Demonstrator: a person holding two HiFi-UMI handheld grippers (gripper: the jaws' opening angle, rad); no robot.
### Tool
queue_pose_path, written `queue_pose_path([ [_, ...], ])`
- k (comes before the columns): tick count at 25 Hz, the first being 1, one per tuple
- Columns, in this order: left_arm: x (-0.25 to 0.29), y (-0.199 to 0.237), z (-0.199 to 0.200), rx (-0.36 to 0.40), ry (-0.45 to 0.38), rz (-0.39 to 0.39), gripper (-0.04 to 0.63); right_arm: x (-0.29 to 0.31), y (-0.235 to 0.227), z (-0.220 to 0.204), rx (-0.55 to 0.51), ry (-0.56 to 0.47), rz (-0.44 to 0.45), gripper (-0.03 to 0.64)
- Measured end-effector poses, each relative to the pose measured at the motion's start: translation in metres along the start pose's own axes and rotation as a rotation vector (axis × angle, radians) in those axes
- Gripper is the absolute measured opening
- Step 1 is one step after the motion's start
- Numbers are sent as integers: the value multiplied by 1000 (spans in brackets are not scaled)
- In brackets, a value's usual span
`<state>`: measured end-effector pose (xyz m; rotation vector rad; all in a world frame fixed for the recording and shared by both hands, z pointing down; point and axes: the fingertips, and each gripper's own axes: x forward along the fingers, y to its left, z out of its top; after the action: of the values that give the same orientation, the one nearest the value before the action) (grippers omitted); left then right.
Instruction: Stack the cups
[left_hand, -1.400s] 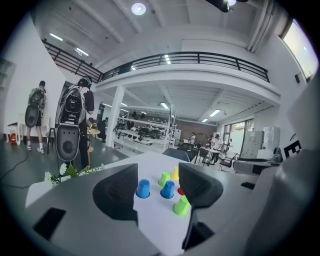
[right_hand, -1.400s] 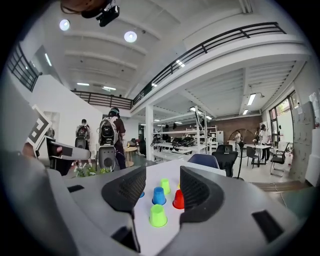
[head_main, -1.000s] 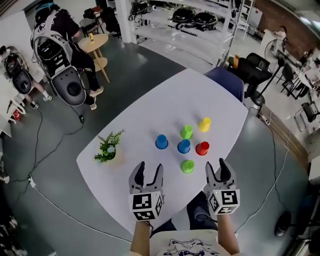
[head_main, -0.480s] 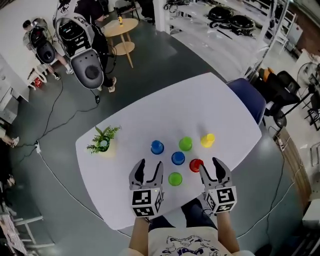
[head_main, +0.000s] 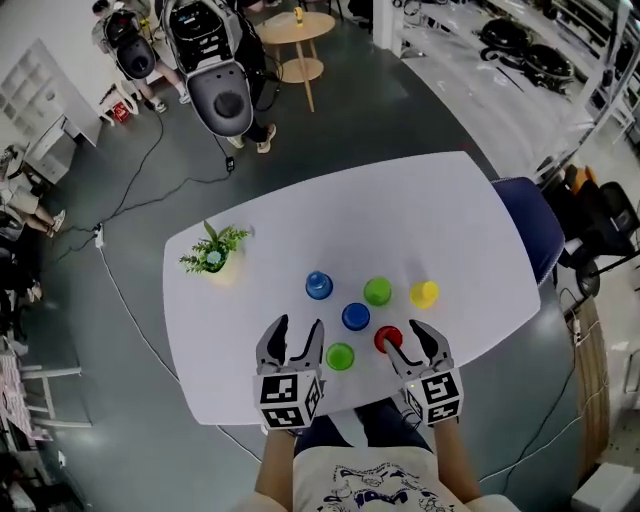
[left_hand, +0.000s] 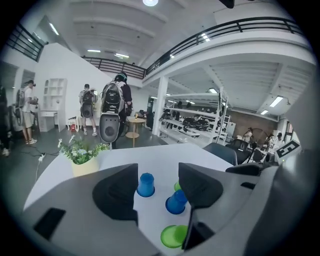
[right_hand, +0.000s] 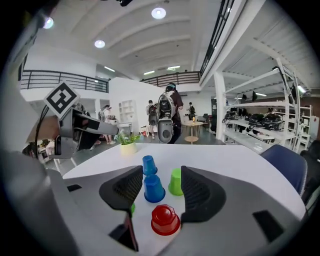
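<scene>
Several small cups stand upside down on the white table (head_main: 450, 215): a far blue cup (head_main: 319, 285), a green cup (head_main: 377, 291), a yellow cup (head_main: 424, 294), a middle blue cup (head_main: 355, 317), a red cup (head_main: 388, 340) and a near green cup (head_main: 340, 356). My left gripper (head_main: 297, 335) is open, just left of the near green cup (left_hand: 174, 236). My right gripper (head_main: 410, 341) is open and its jaws have just been opening. The red cup (right_hand: 165, 220) sits right before them, untouched by the pads. Beyond it stand the middle blue cup (right_hand: 154, 188) and the green cup (right_hand: 175, 181).
A small potted plant (head_main: 212, 258) stands at the table's left end. A blue chair (head_main: 543, 230) is at the right end. People with backpack rigs (head_main: 218, 60) and a round side table (head_main: 296, 28) are on the floor beyond. Cables (head_main: 120, 290) trail on the left.
Both grippers have come forward and down toward the cups. The right one now reaches the red cup, with its jaws wider. The left one has drawn up beside the near green cup.
</scene>
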<state>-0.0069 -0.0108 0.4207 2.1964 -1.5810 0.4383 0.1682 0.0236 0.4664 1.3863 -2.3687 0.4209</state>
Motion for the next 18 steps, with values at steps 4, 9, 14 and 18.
queue_pose_path([
  [4,0,-5,-11,-43,-4,43,249,9,-4,-22,-27,58,69,267],
  [9,0,-7,-37,-94,21,62,249,24,-3,-51,-30,127,135,278],
  [14,-1,2,-67,-129,59,93,249,38,0,-82,-76,203,166,288],
  [18,-1,11,-83,-150,83,105,249,47,-2,-100,-115,257,149,288],
])
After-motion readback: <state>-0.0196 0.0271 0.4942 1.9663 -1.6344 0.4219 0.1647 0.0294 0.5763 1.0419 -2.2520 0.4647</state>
